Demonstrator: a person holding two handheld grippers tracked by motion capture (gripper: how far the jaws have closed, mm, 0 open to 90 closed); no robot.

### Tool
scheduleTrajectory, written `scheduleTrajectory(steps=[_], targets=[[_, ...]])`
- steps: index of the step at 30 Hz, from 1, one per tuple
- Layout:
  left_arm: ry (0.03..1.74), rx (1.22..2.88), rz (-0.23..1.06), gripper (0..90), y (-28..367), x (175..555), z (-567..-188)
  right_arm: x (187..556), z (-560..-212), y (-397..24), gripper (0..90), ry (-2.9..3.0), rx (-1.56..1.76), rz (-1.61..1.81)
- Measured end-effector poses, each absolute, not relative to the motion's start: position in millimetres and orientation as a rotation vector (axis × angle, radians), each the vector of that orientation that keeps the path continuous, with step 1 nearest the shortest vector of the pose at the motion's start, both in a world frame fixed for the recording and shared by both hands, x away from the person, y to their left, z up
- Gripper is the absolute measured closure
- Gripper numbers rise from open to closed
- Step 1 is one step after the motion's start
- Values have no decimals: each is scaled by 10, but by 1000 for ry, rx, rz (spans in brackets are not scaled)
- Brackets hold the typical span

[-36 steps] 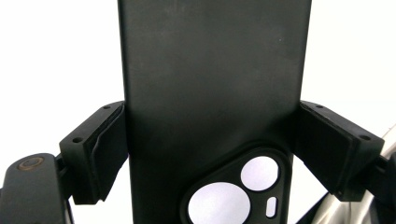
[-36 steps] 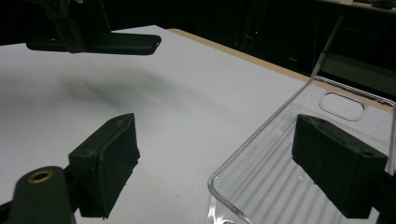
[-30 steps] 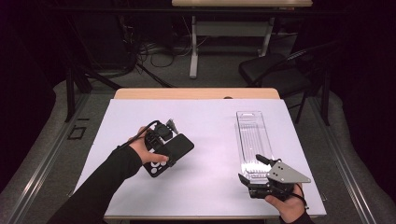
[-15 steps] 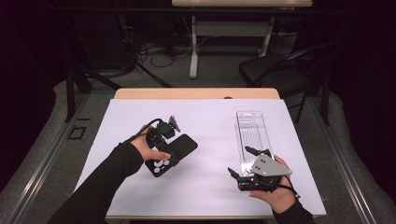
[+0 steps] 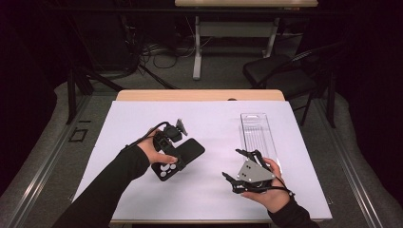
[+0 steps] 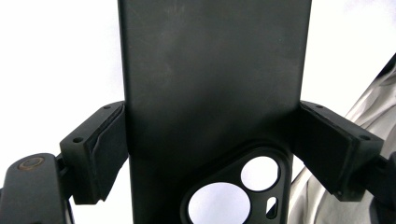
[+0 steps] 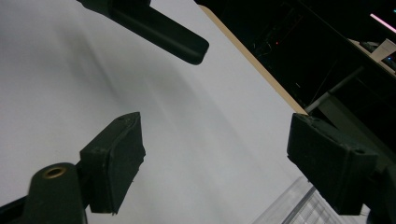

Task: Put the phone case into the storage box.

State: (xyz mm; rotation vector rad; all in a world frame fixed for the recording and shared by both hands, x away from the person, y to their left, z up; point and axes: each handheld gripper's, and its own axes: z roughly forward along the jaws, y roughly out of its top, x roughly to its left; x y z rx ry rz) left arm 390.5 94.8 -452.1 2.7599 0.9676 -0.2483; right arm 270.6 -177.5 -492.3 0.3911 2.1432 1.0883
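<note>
A black phone case (image 5: 187, 153) with a camera cutout is held above the white table cover, slanting to the right. My left gripper (image 5: 172, 159) is shut on its two long edges near the cutout. In the left gripper view the pads (image 6: 109, 140) press the sides of the case (image 6: 210, 70). My right gripper (image 5: 234, 165) is at the front right, pointing left toward the case and a short way from it. Its jaws stand open and have just been closing a little, with nothing between them. In the right gripper view (image 7: 219, 158) the case's end (image 7: 163, 32) hangs ahead.
A clear plastic package (image 5: 259, 133) lies lengthwise on the right of the white sheet (image 5: 214, 118), just beyond my right hand; its corner (image 7: 299, 205) appears in the right gripper view. A folding chair (image 5: 280, 71) and a table leg stand behind the table.
My right gripper has moved left and a little away from the front edge, toward the table's middle, turning its jaws toward the case. The left hand with the case has barely moved.
</note>
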Motion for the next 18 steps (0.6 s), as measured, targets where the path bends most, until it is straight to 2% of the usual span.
scheduleTrajectory(steps=[18], targets=[[896, 2784, -256, 145, 722, 3856, -4541, 2781, -4924, -1625, 201, 2154, 240, 996]])
